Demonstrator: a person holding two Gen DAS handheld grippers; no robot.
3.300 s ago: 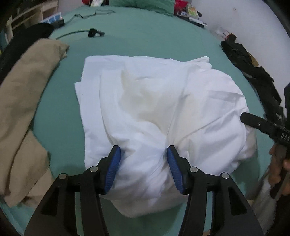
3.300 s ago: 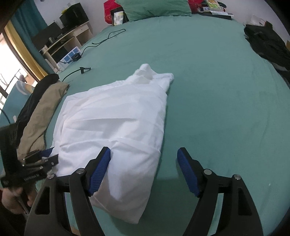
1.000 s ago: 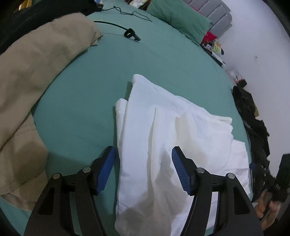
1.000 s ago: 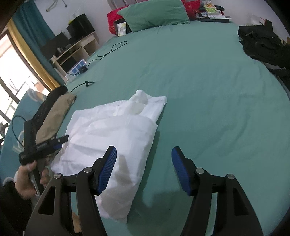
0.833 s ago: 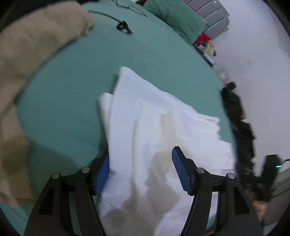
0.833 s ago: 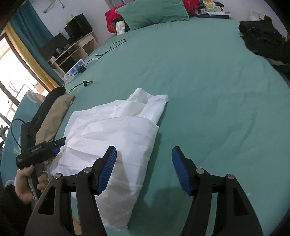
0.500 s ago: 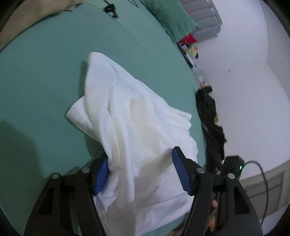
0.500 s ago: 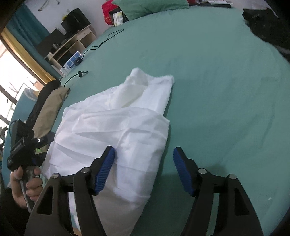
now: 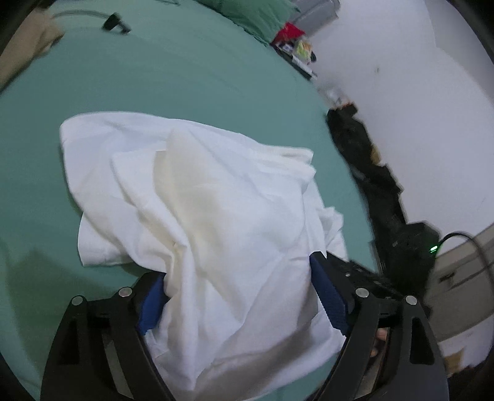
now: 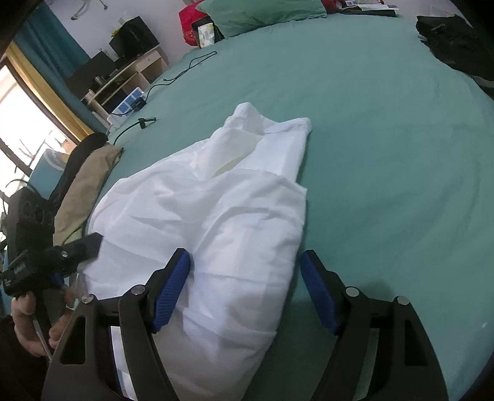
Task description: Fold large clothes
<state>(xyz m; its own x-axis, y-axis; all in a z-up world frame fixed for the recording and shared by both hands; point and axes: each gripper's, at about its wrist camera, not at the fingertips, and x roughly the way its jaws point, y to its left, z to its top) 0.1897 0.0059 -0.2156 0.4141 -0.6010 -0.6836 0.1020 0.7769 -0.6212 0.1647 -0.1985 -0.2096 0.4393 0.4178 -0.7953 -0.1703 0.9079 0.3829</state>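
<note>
A large white garment [image 9: 200, 185] lies crumpled on the green bed sheet [image 9: 154, 77]. My left gripper [image 9: 239, 296] straddles its near bunched end with the jaws opening. Cloth fills the gap and drapes over the left pad, and I see no pinch. In the right wrist view the same garment [image 10: 216, 200] runs away from me across the sheet [image 10: 386, 138]. My right gripper [image 10: 245, 290] stands over its near right corner, jaws opening. The cloth lies between them, touching the left pad, and is not clamped. A hand [image 10: 27, 311] holds the left tool at the garment's left side.
A tan garment [image 10: 83, 188] and a dark one lie at the bed's left edge. Black clothes [image 9: 367, 154] are heaped along the right edge by the wall. At the far side are a cable with a plug [image 10: 145, 121], a power strip [image 10: 128, 106] and a green pillow [image 10: 262, 12].
The left gripper swung right over the garment and its jaws spread, with cloth now bunched between them. The right gripper sank toward the garment's near corner and its jaws widened slightly.
</note>
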